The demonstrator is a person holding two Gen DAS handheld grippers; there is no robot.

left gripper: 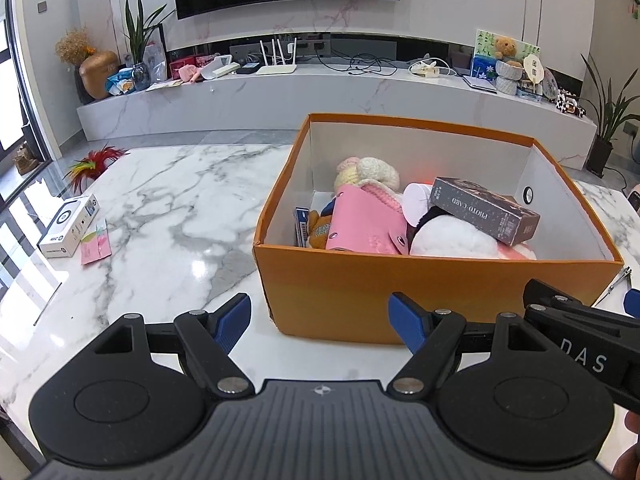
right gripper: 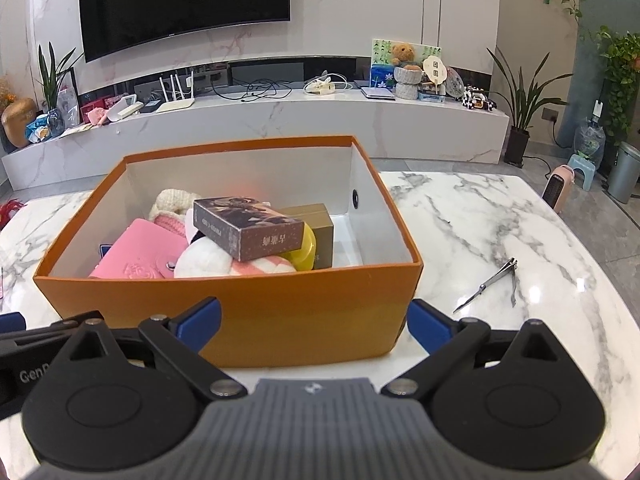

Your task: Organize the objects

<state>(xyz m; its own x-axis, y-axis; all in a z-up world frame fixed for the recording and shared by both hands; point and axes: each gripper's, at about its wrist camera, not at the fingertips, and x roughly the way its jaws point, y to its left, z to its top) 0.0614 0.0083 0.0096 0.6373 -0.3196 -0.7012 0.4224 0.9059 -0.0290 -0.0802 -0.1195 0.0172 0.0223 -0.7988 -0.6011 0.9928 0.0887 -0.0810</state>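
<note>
right wrist view: both grippers, left gripper (left gripper: 320,320) and right gripper (right gripper: 314,320), hang empty with jaws wide before the orange box (right gripper: 240,308) mid-worktop, ready for nail clippers (right gripper: 496,280) near its right edge.

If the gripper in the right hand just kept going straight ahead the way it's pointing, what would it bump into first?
Most likely the near wall of the orange box. The right gripper is open and empty, and that wall fills the gap between its blue fingertips. How far off the wall is cannot be judged here.

Each gripper is built from black linkage arms joined by silver rivets, ending in blue-padded fingers (left gripper: 234,320). A ribbed grey body bears a small white emblem; white lettering is printed on the black housings.
</note>
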